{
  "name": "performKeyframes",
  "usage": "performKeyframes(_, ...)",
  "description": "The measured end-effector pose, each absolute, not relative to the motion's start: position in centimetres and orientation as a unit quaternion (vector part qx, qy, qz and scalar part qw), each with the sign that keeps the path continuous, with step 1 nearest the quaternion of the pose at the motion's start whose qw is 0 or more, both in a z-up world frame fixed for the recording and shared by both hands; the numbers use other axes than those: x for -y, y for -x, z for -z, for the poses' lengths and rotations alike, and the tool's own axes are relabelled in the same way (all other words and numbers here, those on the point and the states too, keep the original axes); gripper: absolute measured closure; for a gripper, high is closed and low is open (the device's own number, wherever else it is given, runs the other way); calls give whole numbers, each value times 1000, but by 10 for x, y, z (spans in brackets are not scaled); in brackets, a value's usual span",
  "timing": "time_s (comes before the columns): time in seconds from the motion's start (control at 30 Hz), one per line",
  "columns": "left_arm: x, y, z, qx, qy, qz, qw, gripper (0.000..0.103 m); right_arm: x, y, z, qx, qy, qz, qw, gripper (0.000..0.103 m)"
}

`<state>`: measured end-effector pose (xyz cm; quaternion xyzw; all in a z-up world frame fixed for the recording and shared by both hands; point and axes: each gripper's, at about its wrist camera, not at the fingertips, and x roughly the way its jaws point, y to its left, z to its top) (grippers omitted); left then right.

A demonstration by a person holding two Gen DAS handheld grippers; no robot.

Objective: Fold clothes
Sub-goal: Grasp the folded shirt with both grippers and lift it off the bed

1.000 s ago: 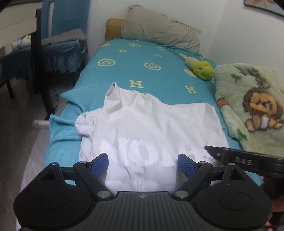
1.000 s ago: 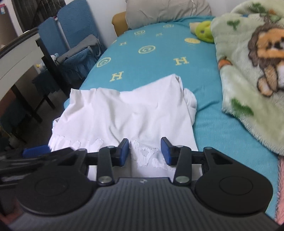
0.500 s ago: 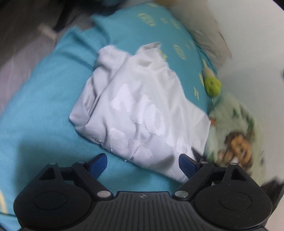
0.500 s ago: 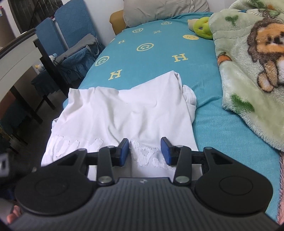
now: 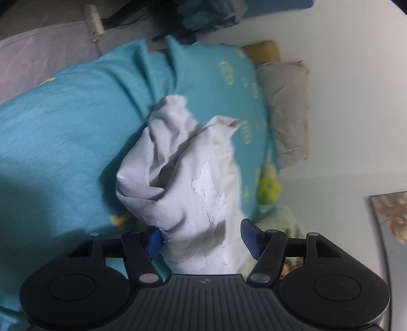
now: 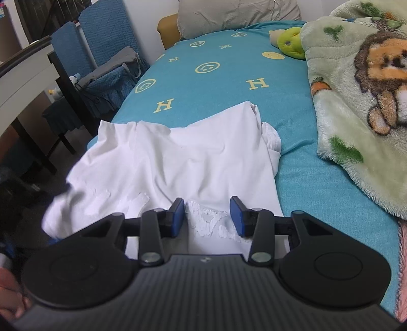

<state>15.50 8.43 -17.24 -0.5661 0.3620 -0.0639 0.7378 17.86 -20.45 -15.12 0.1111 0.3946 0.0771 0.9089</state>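
Clearly soft: white shirt (image 6: 178, 163) is thin, limp cloth with a cracked print; it sags and bunches wherever lifted.
Place: near edge of the bed (image 6: 223, 84), beside the lion blanket (image 6: 361, 107).
Left tongs (image 5: 203, 238): spread, shirt's bunched corner between them, grip uncertain.
Right tongs (image 6: 206, 216): parted over the hem, holding nothing.
Hold: hem corners, pinched firmly.

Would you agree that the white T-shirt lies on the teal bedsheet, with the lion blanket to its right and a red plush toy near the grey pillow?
Not quite: the plush toy near the grey pillow is green, not red, as the right wrist view shows. The white T-shirt does lie on the teal bedsheet, with the lion blanket to its right.
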Motion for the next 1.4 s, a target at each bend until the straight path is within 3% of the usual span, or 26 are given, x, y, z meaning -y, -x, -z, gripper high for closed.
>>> performKeyframes(0.27, -84, -168, 193, -413, 552, 16, 724, 39, 205, -179, 152, -398, -111, -76, 908, 62)
performKeyframes(0.5, -74, -167, 172, -382, 518, 25, 765, 68, 220, -171, 132, -390, -191, -71, 898, 58)
performKeyframes(0.53, -74, -167, 169, -377, 516, 30, 769, 71, 223, -167, 126, -384, -217, -79, 894, 55)
performKeyframes(0.6, -73, -168, 163, -365, 516, 39, 774, 74, 229, -158, 120, -376, -278, -109, 877, 31)
performKeyframes(0.63, -72, -168, 159, -361, 515, 44, 776, 75, 231, -154, 119, -373, -311, -126, 865, 14)
performKeyframes(0.67, -71, -169, 156, -357, 514, 47, 779, 75, 232, -151, 120, -375, -346, -143, 848, 10)
performKeyframes(0.83, -68, -166, 151, -347, 516, 59, 781, 76, 228, -151, 154, -418, -495, -197, 736, 11)
performKeyframes(1.1, -80, -153, 157, -341, 532, 58, 773, 77, 233, -165, 207, -430, -587, -118, 675, 10)
performKeyframes(1.2, -81, -154, 157, -339, 535, 59, 771, 77, 247, -161, 217, -406, -617, -71, 670, 13)
performKeyframes(1.23, -82, -154, 157, -338, 536, 60, 771, 77, 251, -160, 220, -398, -627, -59, 667, 27)
performKeyframes(1.3, -83, -156, 157, -337, 537, 61, 770, 77, 256, -161, 222, -395, -628, -45, 669, 39)
performKeyframes(1.37, -83, -158, 156, -338, 536, 60, 771, 77, 255, -162, 220, -398, -613, -42, 681, 58)
performKeyframes(1.4, -83, -158, 154, -339, 533, 59, 773, 77, 252, -161, 217, -396, -602, -44, 692, 62)
